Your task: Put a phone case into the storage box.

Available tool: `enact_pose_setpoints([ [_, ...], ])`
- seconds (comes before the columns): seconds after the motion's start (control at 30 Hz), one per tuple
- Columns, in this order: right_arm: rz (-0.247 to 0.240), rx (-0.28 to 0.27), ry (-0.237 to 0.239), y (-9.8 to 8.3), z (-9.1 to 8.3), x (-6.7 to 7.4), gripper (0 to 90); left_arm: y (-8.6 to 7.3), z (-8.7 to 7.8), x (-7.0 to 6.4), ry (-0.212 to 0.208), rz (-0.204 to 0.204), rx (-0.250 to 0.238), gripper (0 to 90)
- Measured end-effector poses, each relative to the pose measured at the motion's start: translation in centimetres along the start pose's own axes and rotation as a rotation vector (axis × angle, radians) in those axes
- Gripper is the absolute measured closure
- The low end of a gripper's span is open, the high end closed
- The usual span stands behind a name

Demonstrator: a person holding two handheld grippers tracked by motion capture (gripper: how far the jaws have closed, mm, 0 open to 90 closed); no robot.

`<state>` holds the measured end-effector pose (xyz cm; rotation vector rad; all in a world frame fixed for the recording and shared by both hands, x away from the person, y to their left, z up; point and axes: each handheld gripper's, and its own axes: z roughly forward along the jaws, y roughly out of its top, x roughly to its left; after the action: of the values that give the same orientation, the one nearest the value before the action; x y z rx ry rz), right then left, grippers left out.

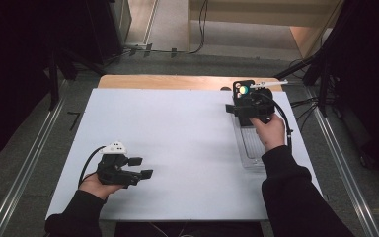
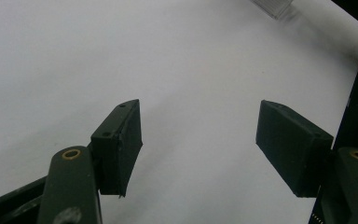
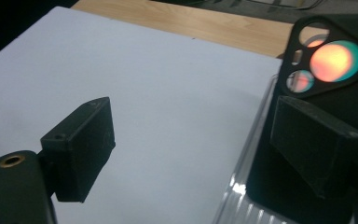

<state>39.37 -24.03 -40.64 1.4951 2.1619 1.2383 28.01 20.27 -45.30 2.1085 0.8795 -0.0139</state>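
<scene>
Work in hand: a black phone-like slab with a cluster of round camera lenses (image 3: 328,60) is judged to be the thing dealt with, since the right gripper (image 1: 249,101) is held right at it.

Slab, place: it is seen at the far right of the white sheet-covered table (image 1: 177,133), at the far end of a clear ribbed plastic tray (image 1: 250,148). Whether it rests in the tray or just on its end cannot be told.

Right gripper, state: its black jaws are spread wide and nothing is pressed between the pads. In the right gripper view one pad is seen against the dark slab below the lenses and the other out over bare white table, so the slab is not gripped.

Right gripper, why so held: the wide spread is judged to suit the slab's breadth, whether for taking hold or letting go.

Left gripper (image 1: 140,168): it is held low over the near left of the table, jaws apart with only white surface between them. It is judged to be parked out of the way.

Tray, why there: its long axis runs towards the person, giving the right hand (image 1: 270,131) a straight approach.

White strip (image 1: 269,84): a thin pale piece is seen beside the slab at the table's far edge; its purpose cannot be told.
</scene>
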Motion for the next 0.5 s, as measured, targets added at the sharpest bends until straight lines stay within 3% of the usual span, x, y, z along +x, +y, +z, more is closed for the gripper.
enact_pose_setpoints([
  [0.23,-0.037,0.007,0.137,-1.2,-0.4,1.6,15.5,0.1,-0.1,0.6,0.007,-0.003,0.006,31.9],
  [0.3,-0.06,0.02,0.151,-1.7,-0.5,2.3,21.2,0.1,-0.1,0.7,0.004,-0.007,0.005,31.9],
  [0.5,-0.085,0.067,0.224,-2.9,-0.7,3.7,24.0,0.1,-0.2,0.8,0.008,-0.007,0.0,31.9],
])
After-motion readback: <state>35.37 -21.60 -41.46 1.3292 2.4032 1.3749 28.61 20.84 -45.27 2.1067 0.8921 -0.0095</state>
